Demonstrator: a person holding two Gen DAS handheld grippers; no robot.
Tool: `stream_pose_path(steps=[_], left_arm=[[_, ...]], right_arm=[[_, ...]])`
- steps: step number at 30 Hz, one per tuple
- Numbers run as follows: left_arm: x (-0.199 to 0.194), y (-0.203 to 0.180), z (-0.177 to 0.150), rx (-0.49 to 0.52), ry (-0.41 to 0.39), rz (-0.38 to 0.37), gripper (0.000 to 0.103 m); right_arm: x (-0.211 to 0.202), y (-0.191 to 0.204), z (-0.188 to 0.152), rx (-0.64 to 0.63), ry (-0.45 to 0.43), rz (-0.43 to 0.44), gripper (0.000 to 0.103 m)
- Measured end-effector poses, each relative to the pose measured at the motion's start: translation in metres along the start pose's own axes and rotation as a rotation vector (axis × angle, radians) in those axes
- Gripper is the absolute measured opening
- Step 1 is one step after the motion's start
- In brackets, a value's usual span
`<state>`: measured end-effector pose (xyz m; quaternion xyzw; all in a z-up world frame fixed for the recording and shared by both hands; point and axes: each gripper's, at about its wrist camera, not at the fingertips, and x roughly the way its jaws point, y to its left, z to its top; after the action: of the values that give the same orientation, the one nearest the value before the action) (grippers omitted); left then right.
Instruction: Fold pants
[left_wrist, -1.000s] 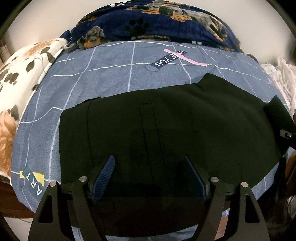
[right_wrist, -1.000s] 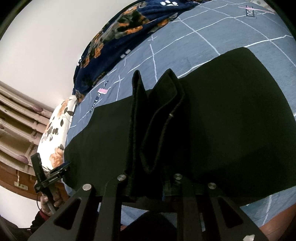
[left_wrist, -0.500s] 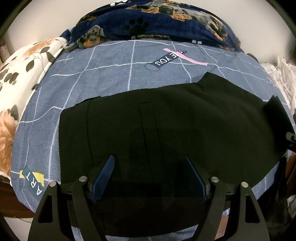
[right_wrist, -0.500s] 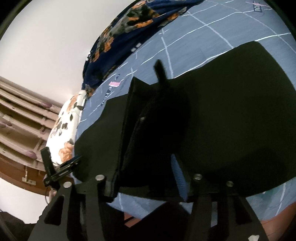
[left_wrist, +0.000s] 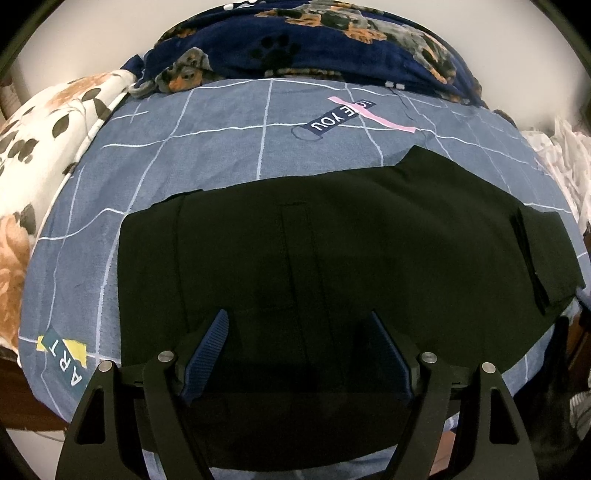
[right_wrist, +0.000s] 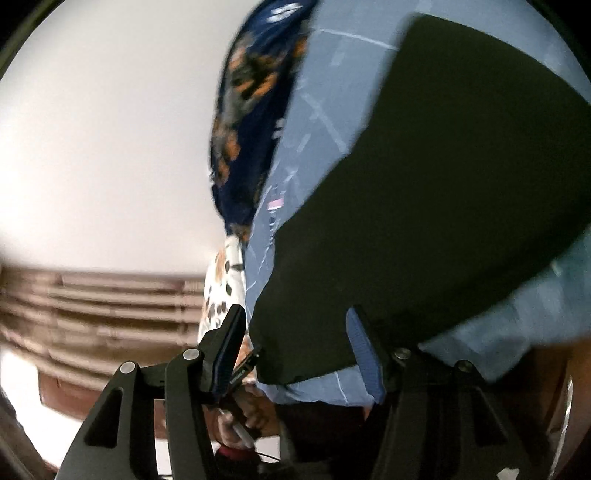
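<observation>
Black pants (left_wrist: 332, 251) lie flat across the blue grid bedsheet (left_wrist: 221, 147), waistband at the left. A small folded flap (left_wrist: 546, 258) lies at their right end. My left gripper (left_wrist: 297, 332) is open and empty, hovering just above the pants' near edge. In the blurred right wrist view the pants (right_wrist: 443, 184) fill the right half. My right gripper (right_wrist: 291, 332) is open and empty, near the pants' edge at the side of the bed.
A navy dog-print blanket (left_wrist: 314, 40) is heaped at the far edge. A floral pillow (left_wrist: 40, 147) lies at the left. White cloth (left_wrist: 565, 155) lies at the right. The right wrist view shows a pale wall (right_wrist: 103, 129) and brown headboard (right_wrist: 92, 306).
My right gripper opened and let go of the bunched pant cloth, which dropped flat as a small flap. It then pulled back and swung quickly. The left gripper stayed still.
</observation>
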<state>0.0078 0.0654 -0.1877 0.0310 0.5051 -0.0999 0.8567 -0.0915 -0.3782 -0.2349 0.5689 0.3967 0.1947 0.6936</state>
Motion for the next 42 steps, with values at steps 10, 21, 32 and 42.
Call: stream_pose_path(steps=[10,21,32,42], left_arm=[[0.000,0.002,0.002,-0.001,0.008,-0.018,0.078],[0.001,0.003,0.002,-0.010,0.014,-0.032,0.081],[0.000,0.003,0.002,-0.015,0.016,-0.039,0.082],[0.002,0.003,0.001,-0.012,0.016,-0.036,0.082]], right_arm=[[0.015,-0.012,-0.011,0.062,0.007,-0.114,0.052],[0.022,-0.023,-0.015,0.164,-0.088,-0.150,0.052],[0.020,-0.036,-0.019,0.279,-0.174,-0.090,0.054],[0.024,-0.037,-0.019,0.320,-0.169,-0.098,0.053]])
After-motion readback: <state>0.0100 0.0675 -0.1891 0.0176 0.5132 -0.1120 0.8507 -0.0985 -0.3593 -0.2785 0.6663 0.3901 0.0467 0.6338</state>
